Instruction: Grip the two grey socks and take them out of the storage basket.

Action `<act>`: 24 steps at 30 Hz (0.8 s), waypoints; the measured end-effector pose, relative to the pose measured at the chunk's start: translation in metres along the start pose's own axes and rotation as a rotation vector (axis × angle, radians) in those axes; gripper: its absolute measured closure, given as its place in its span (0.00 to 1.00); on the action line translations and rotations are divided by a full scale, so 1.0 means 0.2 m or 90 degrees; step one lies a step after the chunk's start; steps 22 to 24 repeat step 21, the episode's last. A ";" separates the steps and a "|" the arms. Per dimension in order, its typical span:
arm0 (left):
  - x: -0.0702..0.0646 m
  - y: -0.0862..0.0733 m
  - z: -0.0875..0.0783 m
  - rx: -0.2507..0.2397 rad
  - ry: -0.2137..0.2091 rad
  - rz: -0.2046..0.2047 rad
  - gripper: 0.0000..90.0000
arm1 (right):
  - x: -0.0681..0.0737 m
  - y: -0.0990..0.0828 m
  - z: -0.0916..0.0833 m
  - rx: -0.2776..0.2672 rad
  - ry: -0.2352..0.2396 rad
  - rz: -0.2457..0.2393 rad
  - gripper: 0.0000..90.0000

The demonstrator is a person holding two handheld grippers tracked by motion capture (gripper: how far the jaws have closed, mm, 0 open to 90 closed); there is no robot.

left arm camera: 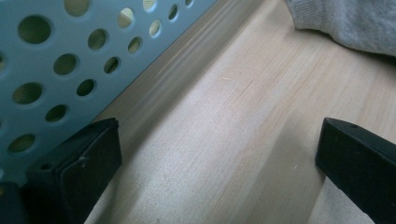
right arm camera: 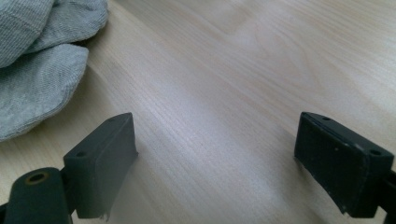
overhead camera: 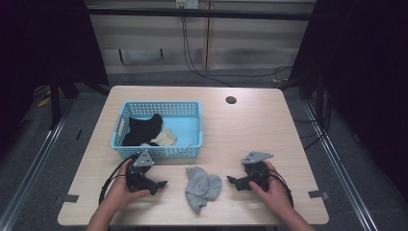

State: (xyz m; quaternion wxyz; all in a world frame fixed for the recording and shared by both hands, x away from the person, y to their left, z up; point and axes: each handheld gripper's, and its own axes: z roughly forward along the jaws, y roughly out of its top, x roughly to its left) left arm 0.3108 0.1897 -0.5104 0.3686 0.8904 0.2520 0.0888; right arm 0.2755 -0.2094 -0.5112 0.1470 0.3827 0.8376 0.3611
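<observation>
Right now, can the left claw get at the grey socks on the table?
Probably yes. The left claw stands open and empty, pointing toward the grey socks, with bare table between them. The blue basket sits behind, out of the way.

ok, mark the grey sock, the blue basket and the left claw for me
grey sock point(overhead camera: 203, 186), high view, middle of the bundled fabric.
blue basket point(overhead camera: 159, 151), high view, near perforated wall.
left claw point(overhead camera: 162, 184), high view, between its open jaw tips.
</observation>
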 end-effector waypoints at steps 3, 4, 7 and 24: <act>0.00 0.00 0.00 0.000 0.000 0.000 0.00 | 0.00 0.00 0.00 0.001 0.000 0.001 0.13; 0.00 0.00 0.00 0.000 0.000 0.000 0.00 | 0.00 0.00 0.00 0.001 0.000 0.001 0.13; 0.00 0.00 0.00 0.000 0.000 0.000 0.00 | 0.00 0.00 0.00 0.000 0.000 0.001 0.13; 0.00 0.00 0.00 0.000 0.001 -0.001 0.00 | 0.00 0.00 0.00 0.001 -0.001 0.000 0.13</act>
